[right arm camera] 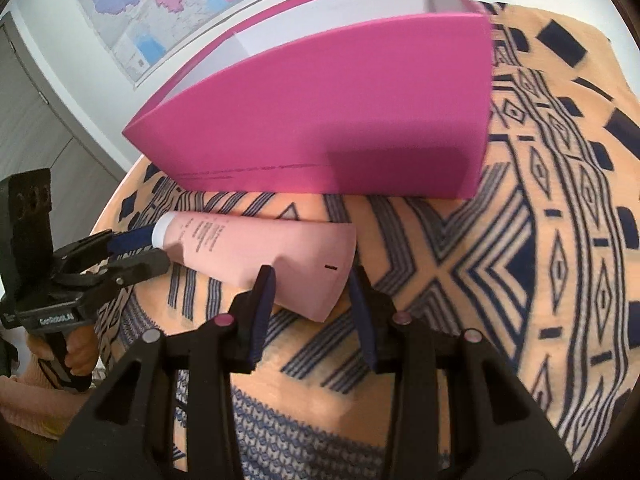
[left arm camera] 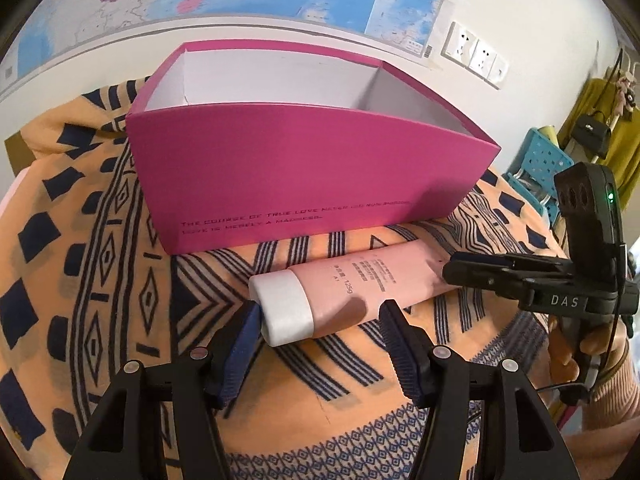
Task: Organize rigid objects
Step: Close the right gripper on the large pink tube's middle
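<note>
1 table, covered by an orange cloth (left arm camera: 100, 280) (right arm camera: 560, 240) with a dark blue geometric pattern.

1 box (left arm camera: 304, 176) (right arm camera: 320, 120), magenta outside, white inside, open at the top, set on the cloth toward the wall. Its interior floor is not seen. 2 lines of small print are carried low on its near wall.

1 tube (left arm camera: 352, 292) (right arm camera: 260, 256), pale pink with a white cap, laid flat on the cloth just in front of the box and apart from it.

1 left gripper (left arm camera: 320, 316) (right arm camera: 138, 250), jaws spread, placed around the cap end; the left pad is seen touching or nearly touching the cap.

1 right gripper (right arm camera: 312, 286) (left arm camera: 450, 270), jaws spread, placed around the flat crimped end; contact cannot be told.
</note>
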The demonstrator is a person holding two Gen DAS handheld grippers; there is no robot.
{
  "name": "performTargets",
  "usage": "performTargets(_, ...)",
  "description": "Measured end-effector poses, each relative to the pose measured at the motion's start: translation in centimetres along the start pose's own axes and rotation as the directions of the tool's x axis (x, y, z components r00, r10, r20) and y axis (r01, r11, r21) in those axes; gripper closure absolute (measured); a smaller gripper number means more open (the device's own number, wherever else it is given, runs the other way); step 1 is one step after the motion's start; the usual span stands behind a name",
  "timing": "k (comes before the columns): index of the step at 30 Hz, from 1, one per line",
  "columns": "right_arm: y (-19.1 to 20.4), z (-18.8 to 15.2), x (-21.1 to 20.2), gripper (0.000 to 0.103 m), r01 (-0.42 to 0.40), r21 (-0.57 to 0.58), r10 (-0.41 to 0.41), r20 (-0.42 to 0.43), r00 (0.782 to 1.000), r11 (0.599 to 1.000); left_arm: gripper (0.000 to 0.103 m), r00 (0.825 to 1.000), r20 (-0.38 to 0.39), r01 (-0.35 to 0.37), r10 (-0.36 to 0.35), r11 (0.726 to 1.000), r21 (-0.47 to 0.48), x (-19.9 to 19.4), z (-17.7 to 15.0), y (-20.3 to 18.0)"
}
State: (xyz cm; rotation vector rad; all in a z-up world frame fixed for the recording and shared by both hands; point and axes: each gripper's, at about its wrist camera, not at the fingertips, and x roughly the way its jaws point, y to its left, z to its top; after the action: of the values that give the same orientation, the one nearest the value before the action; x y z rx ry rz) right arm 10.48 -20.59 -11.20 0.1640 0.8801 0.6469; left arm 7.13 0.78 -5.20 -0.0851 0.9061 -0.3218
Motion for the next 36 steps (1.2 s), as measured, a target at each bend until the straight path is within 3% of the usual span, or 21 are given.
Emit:
performTargets(8, 0.07, 0.39, 0.40, 0.062, 0.014, 0.004, -0.014, 0.004, 1.000, 1.000, 0.041, 0.999, -0.004, -0.045, 0.045, 0.999, -0.005, 0.21, 0.23, -0.10)
performTargets(22, -0.10, 0.48, 0.70, 0.062, 0.005, 0.023, -0.005, 0.005, 1.000, 1.000, 0.044, 0.998, -0.006, -0.068, 0.068, 0.997, -0.036, 0.35, 0.49, 0.42)
performTargets(25, -0.33, 0.52, 0.66, 0.062, 0.000, 0.030, 0.000, 0.008, 1.000, 1.000, 0.051, 0.999, -0.005, -0.054, 0.054, 0.998, -0.036, 0.15, 0.47, 0.41)
performTargets(36, -0.09, 0.58, 0.59, 0.061, 0.011, 0.020, -0.011, 0.012, 1.000, 1.000, 0.050, 0.998, -0.012, -0.062, 0.061, 0.997, -0.052, -0.20, 0.64, 0.07)
